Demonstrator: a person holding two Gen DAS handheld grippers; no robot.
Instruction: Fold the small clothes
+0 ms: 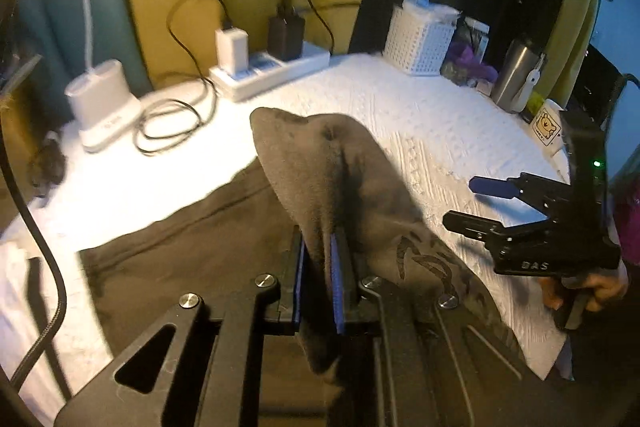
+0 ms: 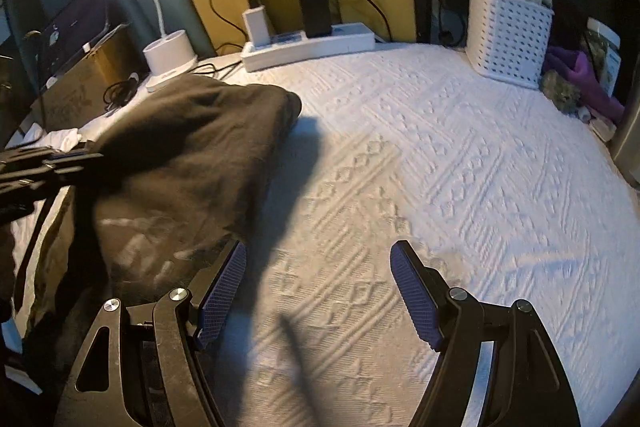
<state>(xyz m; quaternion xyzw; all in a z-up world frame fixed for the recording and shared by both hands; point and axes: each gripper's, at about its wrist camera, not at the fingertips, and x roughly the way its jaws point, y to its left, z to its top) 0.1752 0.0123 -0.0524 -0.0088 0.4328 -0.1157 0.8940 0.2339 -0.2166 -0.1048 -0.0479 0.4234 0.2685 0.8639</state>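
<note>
Left claw (image 1: 320, 267): blue-padded fingers (image 1: 337, 287) pressed together on a fold of the dark grey garment (image 1: 340, 163); the cloth rises in a peak above the pads and drapes down both sides, a printed design showing on the right-hand drape; the rest of the garment lies spread on the counter (image 1: 420, 115) below and to the left.

Right claw (image 2: 320, 291): spread wide, holding nothing; left pad (image 2: 222, 291) just beside the garment's near edge — contact cannot be told; right pad (image 2: 414, 299) over bare white textured cover; seen from the left wrist camera, the same claw (image 1: 468, 203) hangs to the right of the lifted cloth, apart from it, with the person's hand (image 1: 592, 287) on its grip.

Garment, right wrist view (image 2: 180, 155): bunched in a mound at the left of the counter (image 2: 460, 167), casting a shadow to the right.

Back edge: white lamp base (image 2: 170, 61); white power strip (image 2: 308, 43) with chargers and cables; white perforated basket (image 2: 508, 43); steel tumbler (image 1: 518, 75); mug with a bear print (image 1: 548, 127).
</note>
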